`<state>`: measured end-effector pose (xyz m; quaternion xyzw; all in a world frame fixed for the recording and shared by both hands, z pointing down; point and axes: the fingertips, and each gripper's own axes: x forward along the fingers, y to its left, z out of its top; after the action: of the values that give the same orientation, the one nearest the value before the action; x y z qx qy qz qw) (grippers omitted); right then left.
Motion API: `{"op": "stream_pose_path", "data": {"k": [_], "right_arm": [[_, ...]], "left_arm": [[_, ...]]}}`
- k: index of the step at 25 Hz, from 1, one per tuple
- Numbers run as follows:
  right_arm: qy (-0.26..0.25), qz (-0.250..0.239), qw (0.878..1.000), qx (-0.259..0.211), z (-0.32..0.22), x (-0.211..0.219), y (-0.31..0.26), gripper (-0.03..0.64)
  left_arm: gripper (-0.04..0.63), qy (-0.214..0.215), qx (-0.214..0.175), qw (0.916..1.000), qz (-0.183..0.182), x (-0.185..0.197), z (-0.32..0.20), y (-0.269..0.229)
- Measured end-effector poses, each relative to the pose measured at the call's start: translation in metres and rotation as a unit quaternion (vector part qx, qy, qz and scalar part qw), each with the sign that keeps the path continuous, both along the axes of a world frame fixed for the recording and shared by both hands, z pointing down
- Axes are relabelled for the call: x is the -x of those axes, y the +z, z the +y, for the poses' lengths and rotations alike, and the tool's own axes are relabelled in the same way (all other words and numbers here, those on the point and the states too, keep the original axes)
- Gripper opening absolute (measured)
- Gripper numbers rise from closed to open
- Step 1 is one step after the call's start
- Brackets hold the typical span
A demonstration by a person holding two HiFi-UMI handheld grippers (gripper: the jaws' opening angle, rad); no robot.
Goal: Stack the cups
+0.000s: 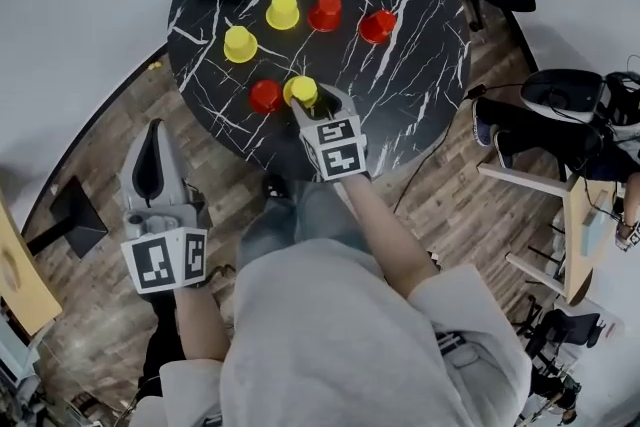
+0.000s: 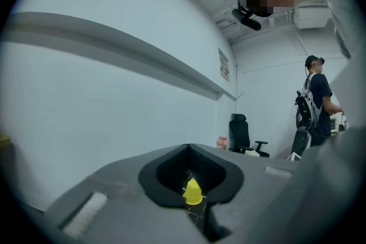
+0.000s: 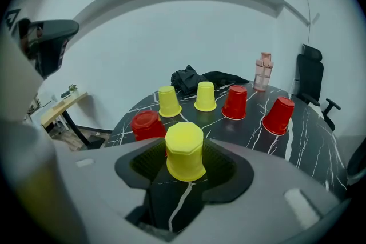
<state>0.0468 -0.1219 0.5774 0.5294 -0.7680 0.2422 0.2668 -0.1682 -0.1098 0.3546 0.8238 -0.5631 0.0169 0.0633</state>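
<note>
Judged as the grasp on the first cup. Find the nearest yellow cup (image 1: 301, 91), upside down near the lower middle of the round marble table (image 1: 420, 105), just beside a red cup (image 1: 265, 96) at its left. Note the right gripper (image 1: 318, 105) set around it with jaws wide, flanking its walls without plainly pressing. Centre the cup in the notch before closing, and squeeze lightly: probably thin plastic, easy to crush. Lift straight up to clear the red neighbour, then lower squarely over another yellow cup (image 1: 240, 44) at upper left. Leave the left gripper (image 1: 154, 130) at lower left, off the table, jaws closed on nothing, or bring it in to steady the target.
</note>
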Motion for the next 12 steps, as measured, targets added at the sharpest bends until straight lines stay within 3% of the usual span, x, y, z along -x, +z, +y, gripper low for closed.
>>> {"op": "stream_pose_path", "data": {"k": [5, 7, 12], "right_arm": [[0.002, 0.0, 1.0, 0.002, -0.001, 0.002, 0.001, 0.222], [-0.004, -0.013, 1.0, 0.003, 0.001, 0.005, -0.001, 0.261], [0.005, -0.059, 0.998, -0.022, 0.0, 0.004, -0.026, 0.268]], "left_arm": [[0.006, -0.004, 0.001, 1.0, 0.002, 0.004, 0.0, 0.002], [0.006, 0.002, 0.004, 1.0, 0.002, 0.002, -0.001, 0.005], [0.022, 0.049, 0.037, 0.998, -0.012, -0.019, -0.017, 0.033]]}}
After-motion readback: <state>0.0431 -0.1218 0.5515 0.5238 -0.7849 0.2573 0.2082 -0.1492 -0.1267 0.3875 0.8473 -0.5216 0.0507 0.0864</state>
